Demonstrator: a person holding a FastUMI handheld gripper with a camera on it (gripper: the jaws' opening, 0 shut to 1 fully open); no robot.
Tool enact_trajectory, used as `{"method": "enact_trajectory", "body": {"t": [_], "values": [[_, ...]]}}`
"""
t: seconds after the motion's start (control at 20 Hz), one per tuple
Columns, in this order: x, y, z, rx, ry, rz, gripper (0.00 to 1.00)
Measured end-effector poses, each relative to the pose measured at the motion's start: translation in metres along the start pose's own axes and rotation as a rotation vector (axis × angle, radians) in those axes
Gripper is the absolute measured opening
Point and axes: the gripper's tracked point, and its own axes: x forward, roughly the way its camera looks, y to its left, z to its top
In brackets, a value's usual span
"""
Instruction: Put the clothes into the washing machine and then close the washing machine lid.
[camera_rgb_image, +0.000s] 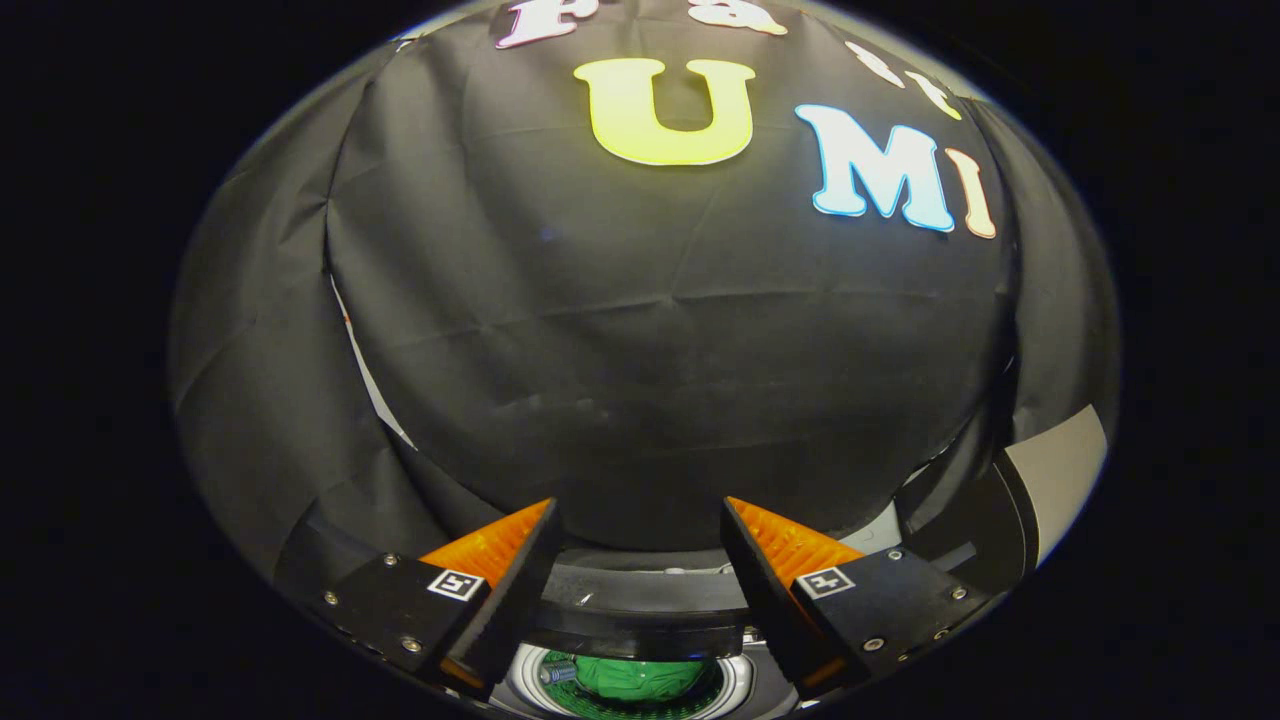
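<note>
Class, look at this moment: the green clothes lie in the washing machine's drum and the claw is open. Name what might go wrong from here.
1. The open claw holds nothing; the lid looks not yet shut.
2. The green clothes sit high in the drum, so the lid might catch them.

You can read no brand, label or number on anything here. Each finger of your gripper (637, 590), held apart and empty, carries a small square coded marker (456, 584), a pattern rather than readable text.
</note>
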Motion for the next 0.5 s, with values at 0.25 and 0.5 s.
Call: {"method": "enact_trajectory", "body": {"t": [0.25, 0.5], "values": [[0.0014, 0.0012, -0.0003, -0.003, -0.040, 0.010, 0.97], [0.0024, 0.0014, 0.0045, -0.008, -0.097, 0.012, 0.97]]}}
